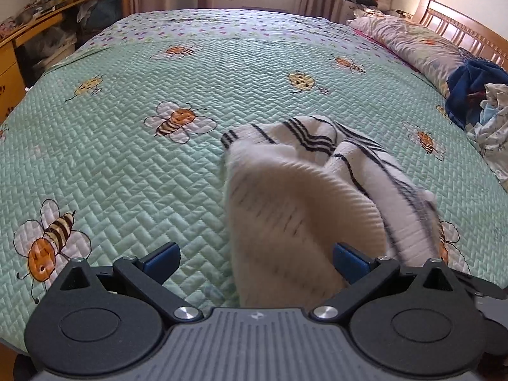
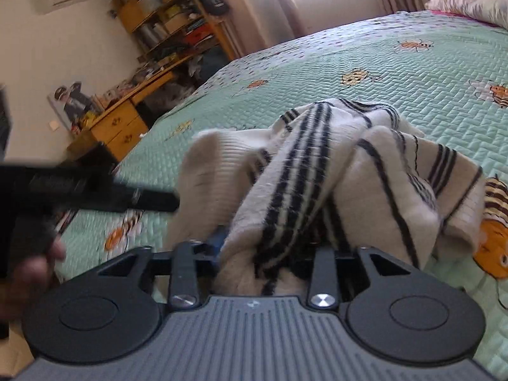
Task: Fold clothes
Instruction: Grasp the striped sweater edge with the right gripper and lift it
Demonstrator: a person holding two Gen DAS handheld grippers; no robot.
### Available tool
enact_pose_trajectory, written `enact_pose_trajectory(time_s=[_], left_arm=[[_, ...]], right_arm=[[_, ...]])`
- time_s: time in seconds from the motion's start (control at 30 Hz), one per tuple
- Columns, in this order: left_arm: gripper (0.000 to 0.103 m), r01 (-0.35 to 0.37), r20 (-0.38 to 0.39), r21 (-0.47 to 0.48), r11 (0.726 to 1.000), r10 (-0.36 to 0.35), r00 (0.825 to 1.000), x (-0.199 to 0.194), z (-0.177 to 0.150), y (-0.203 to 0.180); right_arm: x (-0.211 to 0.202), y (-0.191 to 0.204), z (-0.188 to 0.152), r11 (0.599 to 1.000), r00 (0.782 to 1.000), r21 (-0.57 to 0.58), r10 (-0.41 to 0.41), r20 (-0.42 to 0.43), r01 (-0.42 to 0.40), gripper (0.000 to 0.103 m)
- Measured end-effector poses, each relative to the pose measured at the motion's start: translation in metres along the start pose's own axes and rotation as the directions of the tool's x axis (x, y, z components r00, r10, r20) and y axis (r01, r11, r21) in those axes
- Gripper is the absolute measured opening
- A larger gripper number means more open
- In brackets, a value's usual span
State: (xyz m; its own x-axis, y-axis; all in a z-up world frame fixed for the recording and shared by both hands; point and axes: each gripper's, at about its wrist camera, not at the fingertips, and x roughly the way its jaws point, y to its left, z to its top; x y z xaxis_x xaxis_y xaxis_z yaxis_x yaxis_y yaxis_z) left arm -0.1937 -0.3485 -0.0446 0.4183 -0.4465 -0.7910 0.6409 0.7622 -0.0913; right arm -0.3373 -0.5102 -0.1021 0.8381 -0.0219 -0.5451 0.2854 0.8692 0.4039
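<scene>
The striped knit garment, cream with dark bands, occupies the centre and lower centre of the right wrist view, bunched and lifted above the bee-print bed cover. It is not folded: the cloth hangs in loose ridges with 1 cuff-like end drooping at right of centre.

The right tool is clamped on a gathered wad of the garment at lower centre of its frame; its blue pads are almost wholly buried in cloth. This grip appears to carry the garment's weight, which explains the fabric trailing away from the tool toward the bed.

The left tool stands with its 2 blue pads well apart at the bottom of its frame. The garment's pale underside passes between them, against the pad at right, but nothing is pinched. Judged from this, the left tool is placed to take a second hold so the piece can be spread.

A pile of other clothes lies at the right edge of the left wrist view, beside the pillow.

The left tool's body crosses the left of the right wrist view, blurred.
</scene>
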Motion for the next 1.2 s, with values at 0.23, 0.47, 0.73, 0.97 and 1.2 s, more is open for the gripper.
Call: enact_pose_trajectory(time_s=[0.23, 0.47, 0.73, 0.97, 1.2], left_arm=[[0.102, -0.003, 0.01, -0.006, 1.0, 0.003, 1.0, -0.002, 0.0, 0.003], [0.102, -0.013, 0.017, -0.006, 1.0, 0.014, 1.0, -0.004, 0.0, 0.002], [0.102, -0.037, 0.073, -0.043, 0.998, 0.04, 0.997, -0.023, 0.007, 0.019], [0.102, -0.027, 0.037, -0.018, 0.999, 0.028, 0.999, -0.01, 0.003, 0.015], [0.102, -0.029, 0.035, -0.022, 0.999, 0.029, 0.999, -0.008, 0.002, 0.012]], right_arm=[[-0.039, -0.032, 0.036, 0.985, 0.974, 0.144, -0.12, 0.194, 0.093, 0.075], [0.02, -0.045, 0.042, 0.969, 0.994, 0.238, -0.083, 0.07, 0.064, 0.011], [0.021, 0.048, -0.013, 0.984, 0.983, -0.013, 0.175, -0.063, -0.176, 0.015], [-0.029, 0.028, -0.008, 0.985, 0.987, 0.066, 0.162, 0.004, -0.162, 0.042], [-0.03, -0.025, 0.031, 0.921, 0.99, 0.387, -0.011, 0.14, -0.045, 0.084]])
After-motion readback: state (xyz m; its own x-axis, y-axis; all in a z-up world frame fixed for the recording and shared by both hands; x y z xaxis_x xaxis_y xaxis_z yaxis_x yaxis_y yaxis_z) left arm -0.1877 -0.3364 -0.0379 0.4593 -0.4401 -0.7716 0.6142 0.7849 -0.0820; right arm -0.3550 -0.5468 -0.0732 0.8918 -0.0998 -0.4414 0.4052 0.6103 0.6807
